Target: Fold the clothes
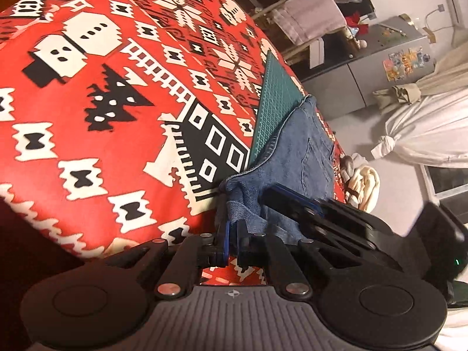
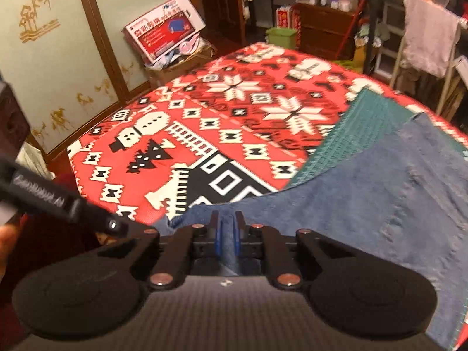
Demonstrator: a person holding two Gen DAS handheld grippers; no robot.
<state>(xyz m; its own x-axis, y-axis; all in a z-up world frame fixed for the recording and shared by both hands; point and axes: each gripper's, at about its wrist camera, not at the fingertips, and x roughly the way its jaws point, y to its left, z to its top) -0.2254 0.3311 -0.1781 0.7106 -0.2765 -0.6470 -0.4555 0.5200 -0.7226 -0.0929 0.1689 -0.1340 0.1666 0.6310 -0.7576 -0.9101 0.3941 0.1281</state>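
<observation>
A blue denim garment (image 1: 304,152) lies partly on a green cutting mat (image 1: 278,96) over the red patterned cloth (image 1: 102,117). My left gripper (image 1: 233,222) is shut on a bunched edge of the denim, lifted a little off the cloth. The right gripper's black body (image 1: 336,219) shows just to its right, also in the denim. In the right wrist view the denim garment (image 2: 380,204) spreads to the right over the green mat (image 2: 359,128). My right gripper (image 2: 227,219) is shut on its near edge, fabric pinched between the blue pads.
The red cloth (image 2: 204,122) covers a large table. Past its far edge stand a cardboard box (image 2: 163,29), shelves and a drying rack with a pale towel (image 2: 430,38). In the left wrist view, a grey cabinet (image 1: 389,64) and white curtain (image 1: 424,128) stand beyond the table.
</observation>
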